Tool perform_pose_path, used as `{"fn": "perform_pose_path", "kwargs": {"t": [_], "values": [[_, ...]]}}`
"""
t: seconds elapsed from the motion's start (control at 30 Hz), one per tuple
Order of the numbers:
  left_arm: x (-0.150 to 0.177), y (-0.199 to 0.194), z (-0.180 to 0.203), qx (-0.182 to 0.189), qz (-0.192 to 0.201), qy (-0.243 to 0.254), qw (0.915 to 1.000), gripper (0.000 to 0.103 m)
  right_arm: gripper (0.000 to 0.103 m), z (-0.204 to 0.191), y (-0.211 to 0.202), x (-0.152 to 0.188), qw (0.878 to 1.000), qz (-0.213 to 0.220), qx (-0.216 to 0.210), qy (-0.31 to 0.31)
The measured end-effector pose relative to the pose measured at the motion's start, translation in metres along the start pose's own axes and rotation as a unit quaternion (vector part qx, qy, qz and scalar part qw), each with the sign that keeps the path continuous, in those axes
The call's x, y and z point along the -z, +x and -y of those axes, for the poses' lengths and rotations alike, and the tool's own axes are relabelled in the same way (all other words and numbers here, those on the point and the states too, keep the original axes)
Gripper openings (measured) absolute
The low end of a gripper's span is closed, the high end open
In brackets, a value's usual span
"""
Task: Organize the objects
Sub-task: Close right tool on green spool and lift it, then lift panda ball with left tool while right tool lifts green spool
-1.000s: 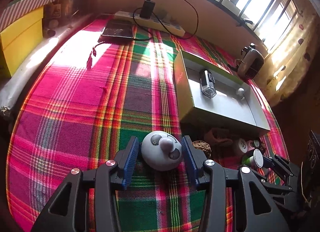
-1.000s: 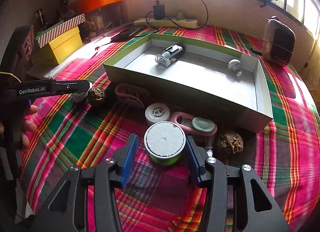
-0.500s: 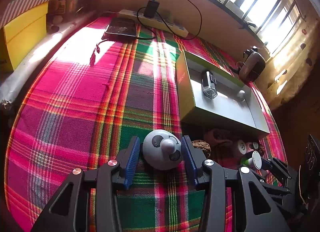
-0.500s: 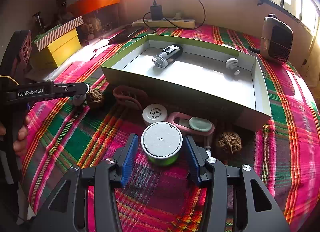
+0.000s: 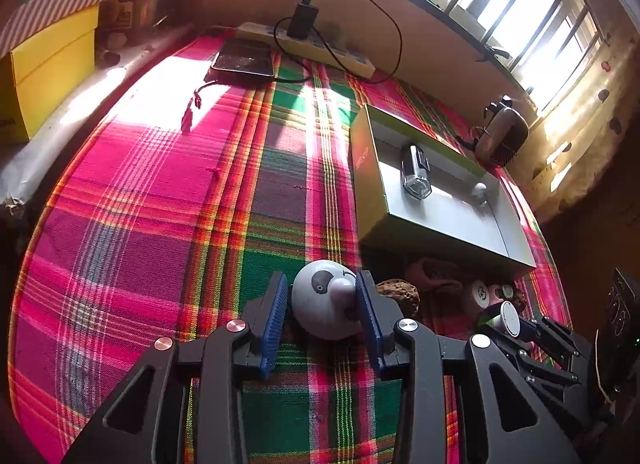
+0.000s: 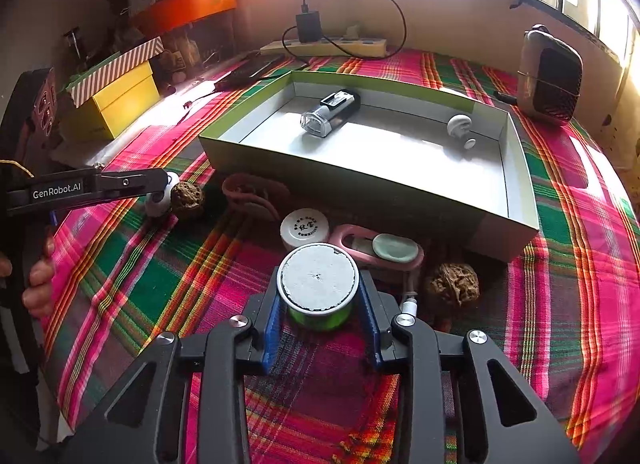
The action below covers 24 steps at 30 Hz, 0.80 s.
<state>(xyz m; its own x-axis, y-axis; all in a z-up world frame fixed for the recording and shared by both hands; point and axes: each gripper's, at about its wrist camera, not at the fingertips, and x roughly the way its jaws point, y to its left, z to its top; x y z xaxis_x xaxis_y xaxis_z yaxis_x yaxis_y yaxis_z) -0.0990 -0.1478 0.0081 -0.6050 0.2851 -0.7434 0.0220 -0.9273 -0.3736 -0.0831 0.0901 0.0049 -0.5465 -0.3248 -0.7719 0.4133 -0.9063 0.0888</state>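
Note:
A grey-white ball with a painted face (image 5: 324, 304) lies on the plaid cloth between the pads of my left gripper (image 5: 321, 280). Its jaws are closing: the right pad touches the ball, and a thin gap shows at the left pad. My right gripper (image 6: 320, 288) is closing too, with both pads against the sides of a green can with a white lid (image 6: 318, 278). The open grey box (image 6: 360, 192) behind it holds a torch (image 6: 330, 112) and a small white piece (image 6: 460, 126). The left gripper (image 6: 160, 184) also shows at the left of the right wrist view.
Loose in front of the box lie a white round tin (image 6: 305, 228), a pink case (image 6: 384, 250), a pink band (image 6: 252, 194) and two brown wrinkled balls (image 6: 187, 195) (image 6: 452, 284). A yellow box (image 6: 116, 104), a power strip (image 6: 324, 48) and a small heater (image 6: 550, 72) stand around the edges.
Both grippers' jaws have narrowed: the left around the face ball, the right onto the green can. Neither hand has shifted.

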Motion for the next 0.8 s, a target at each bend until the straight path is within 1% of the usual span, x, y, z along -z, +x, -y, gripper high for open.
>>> {"fn": "perform_pose_path", "kwargs": {"t": [0.3, 0.53, 0.57, 0.6, 0.63, 0.67, 0.8], "values": [[0.0005, -0.001, 0.0006, 0.0, 0.0, 0.0, 1.0, 0.033, 0.034, -0.0006, -0.0001, 0.0005, 1.0, 0.0, 0.003, -0.002], [0.0012, -0.0021, 0.001, -0.001, 0.0, 0.0, 1.0, 0.033, 0.032, -0.0012, -0.0022, 0.001, 1.0, 0.005, 0.002, -0.002], [0.0012, -0.0027, 0.0008, -0.001, 0.0, 0.001, 1.0, 0.031, 0.03, -0.0009, -0.0026, 0.0008, 1.0, 0.006, 0.002, -0.002], [0.0008, -0.0035, 0.0012, 0.003, 0.006, 0.001, 1.0, 0.022, 0.02, -0.001, -0.0037, 0.0006, 1.0, 0.01, 0.0, -0.002], [0.0, -0.0055, 0.0022, 0.006, 0.009, 0.003, 0.9999, 0.018, 0.018, -0.0012, -0.0047, 0.0003, 1.0, 0.012, -0.004, -0.002], [-0.0008, -0.006, 0.0034, 0.004, 0.008, 0.007, 0.9999, 0.012, 0.018, -0.0022, -0.0044, 0.0004, 1.0, 0.012, -0.002, -0.005], [-0.0007, -0.0049, 0.0072, -0.005, 0.007, 0.021, 0.9997, 0.012, 0.018, -0.0034, -0.0041, 0.0007, 1.0, 0.012, 0.001, -0.009]]}}
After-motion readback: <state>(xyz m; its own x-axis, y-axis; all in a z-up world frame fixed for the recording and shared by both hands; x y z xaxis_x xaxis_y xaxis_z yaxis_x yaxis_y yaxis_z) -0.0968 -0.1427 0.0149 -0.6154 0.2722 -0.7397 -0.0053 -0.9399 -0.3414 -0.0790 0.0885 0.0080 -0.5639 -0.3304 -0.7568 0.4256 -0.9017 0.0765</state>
